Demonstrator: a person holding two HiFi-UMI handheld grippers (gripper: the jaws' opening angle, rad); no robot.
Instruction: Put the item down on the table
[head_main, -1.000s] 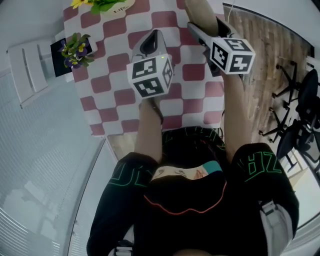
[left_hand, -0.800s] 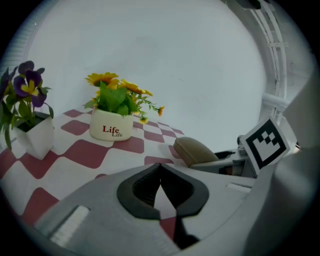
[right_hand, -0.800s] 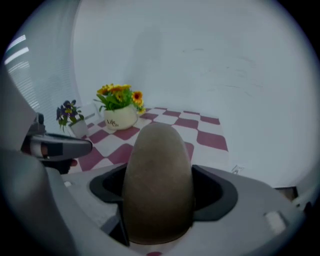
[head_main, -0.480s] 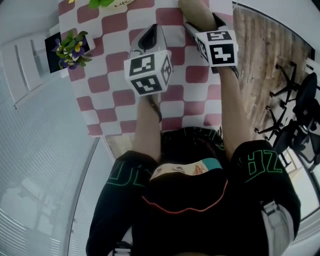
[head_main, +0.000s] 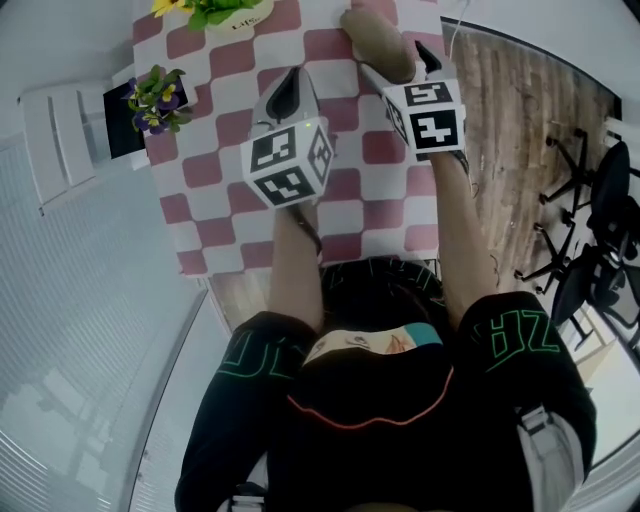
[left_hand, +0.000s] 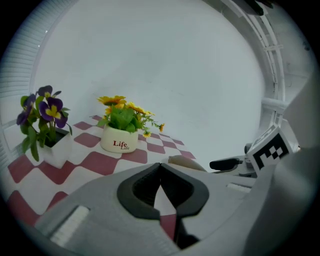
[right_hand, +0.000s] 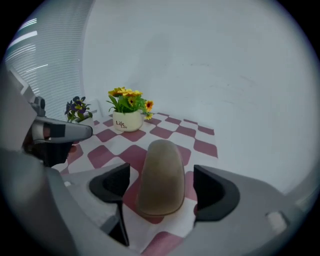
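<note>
Tan oblong item (right_hand: 161, 165) looks set down on the checked table (right_hand: 200, 135), lying between the right gripper's (right_hand: 164, 189) spread jaws with gaps on both sides, so only backing off remains; left gripper (left_hand: 160, 186) closed, empty.

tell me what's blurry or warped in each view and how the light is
Head view: even light, sharp, table edges skewed by the wide lens. Left gripper view: dark round vignette, left tongs soft up close, flower pot crisp. Right gripper view: brown item slightly soft, faint shadow under it.
</note>
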